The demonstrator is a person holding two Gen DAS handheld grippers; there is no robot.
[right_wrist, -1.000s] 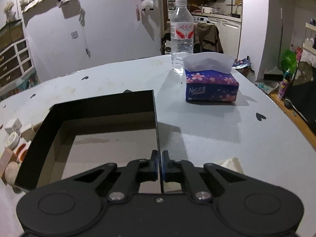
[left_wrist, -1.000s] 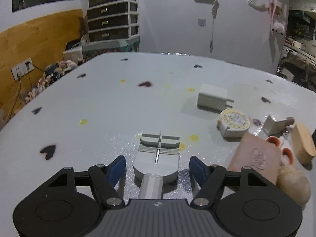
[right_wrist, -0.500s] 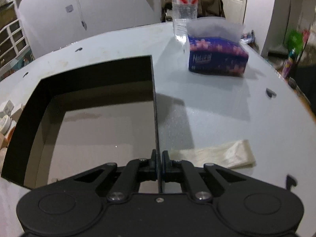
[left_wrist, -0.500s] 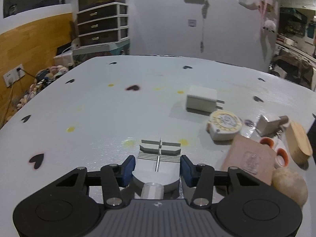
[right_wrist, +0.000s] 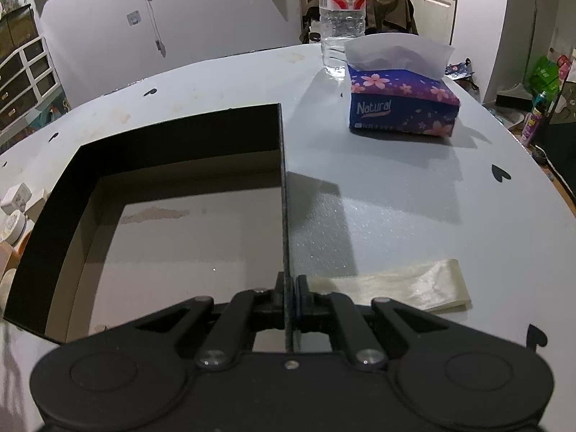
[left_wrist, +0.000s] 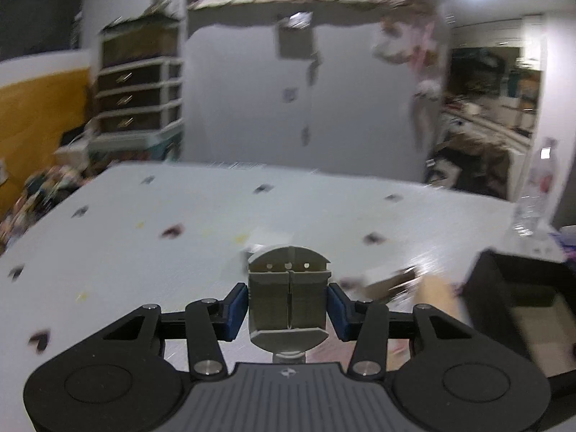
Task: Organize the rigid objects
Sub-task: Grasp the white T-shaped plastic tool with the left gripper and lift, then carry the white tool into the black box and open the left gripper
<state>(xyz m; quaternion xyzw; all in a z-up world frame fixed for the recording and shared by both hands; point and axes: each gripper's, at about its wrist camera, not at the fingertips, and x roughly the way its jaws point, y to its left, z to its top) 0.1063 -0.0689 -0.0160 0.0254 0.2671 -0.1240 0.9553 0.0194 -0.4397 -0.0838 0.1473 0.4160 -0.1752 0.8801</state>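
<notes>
Gripping the grey tool above the bench, left tongs clamp it while right tongs pinch the black box wall.

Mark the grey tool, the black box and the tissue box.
grey tool (left_wrist: pixel 288 300), left wrist view, ribbed face.
black box (right_wrist: pixel 172 144), right wrist view, far wall.
tissue box (right_wrist: pixel 374 108), right wrist view, printed front.
</notes>
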